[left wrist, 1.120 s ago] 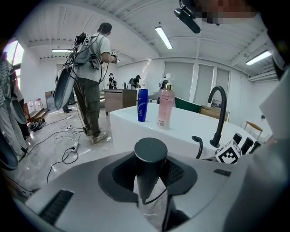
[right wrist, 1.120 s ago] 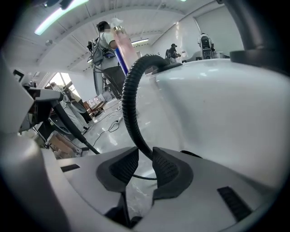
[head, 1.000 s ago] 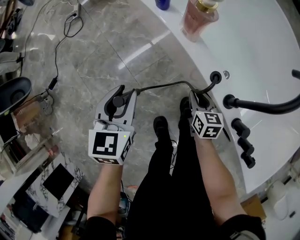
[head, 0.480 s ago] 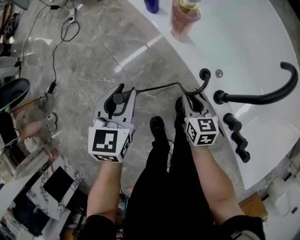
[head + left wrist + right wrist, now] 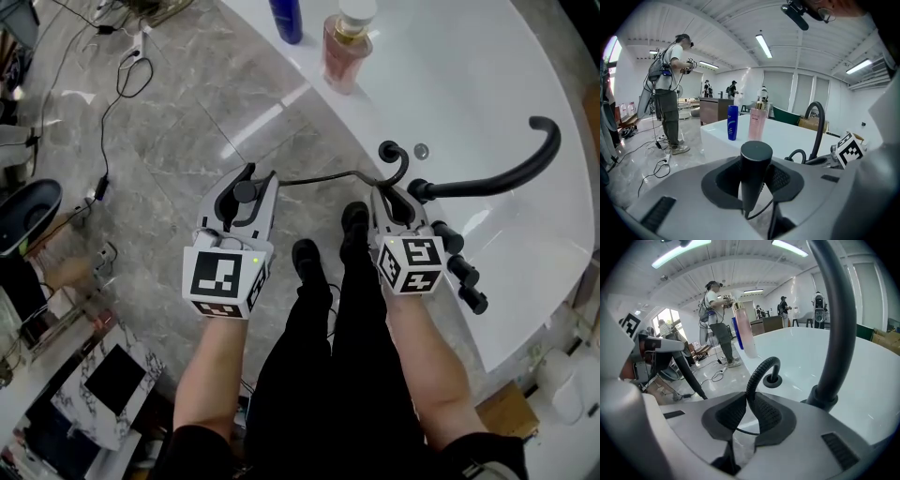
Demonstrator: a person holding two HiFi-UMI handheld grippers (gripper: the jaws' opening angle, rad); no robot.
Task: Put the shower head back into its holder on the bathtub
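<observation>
The black shower head [image 5: 246, 192] sits upright between the jaws of my left gripper [image 5: 246, 183], which is shut on its handle [image 5: 756, 173] over the floor beside the tub. Its black hose [image 5: 319, 178] runs right to my right gripper [image 5: 394, 199], whose pads are shut on the ribbed hose [image 5: 759, 373]. From there the hose arches into the round black holder [image 5: 388, 150] on the white bathtub rim [image 5: 469, 84]. The holder [image 5: 772, 379] lies just ahead of the right gripper [image 5: 747, 413].
A black curved faucet spout [image 5: 506, 178] and black knobs [image 5: 459, 272] stand on the rim to the right of the right gripper. A blue bottle [image 5: 284, 19] and a pink bottle [image 5: 345, 52] stand further along. Cables [image 5: 112, 103] lie on the marble floor. Other people stand in the room.
Both grippers have risen, carrying the shower head and the hose. The right gripper now sits closer to the holder and the faucet base.
</observation>
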